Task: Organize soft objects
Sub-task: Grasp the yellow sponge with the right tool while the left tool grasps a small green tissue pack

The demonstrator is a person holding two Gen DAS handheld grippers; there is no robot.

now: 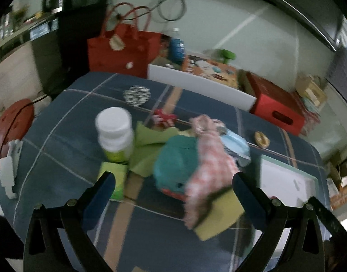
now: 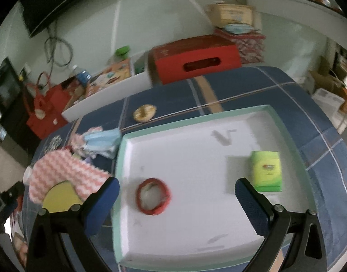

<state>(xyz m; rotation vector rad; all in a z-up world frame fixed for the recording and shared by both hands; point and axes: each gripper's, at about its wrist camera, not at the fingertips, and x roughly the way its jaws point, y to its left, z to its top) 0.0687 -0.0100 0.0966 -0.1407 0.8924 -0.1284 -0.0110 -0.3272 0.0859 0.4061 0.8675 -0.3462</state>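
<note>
In the left wrist view my left gripper [image 1: 173, 181] is open and empty above a pile on the blue checked tablecloth: a teal plush [image 1: 175, 163], a pink-white zigzag cloth [image 1: 207, 165], a yellow sponge [image 1: 221, 215], a green cloth [image 1: 150, 142] and a blue face mask [image 1: 235, 144]. In the right wrist view my right gripper [image 2: 177, 190] is open and empty over a white tray [image 2: 123, 181] with a mint rim. A red scrunchie [image 2: 153, 196] and a green tissue pack [image 2: 266, 171] lie in the tray. The pink cloth [image 2: 67, 174], sponge [image 2: 60, 198] and mask [image 2: 103, 139] lie left of the tray.
A white-capped bottle [image 1: 115, 133], a green pack [image 1: 115, 179], a red hair tie [image 1: 163, 116], a black-white round pad [image 1: 136, 95] and a beige ring [image 1: 261, 139] are on the table. A red box [image 2: 196, 59], red bag [image 1: 121, 49] and white board [image 1: 200, 86] stand behind.
</note>
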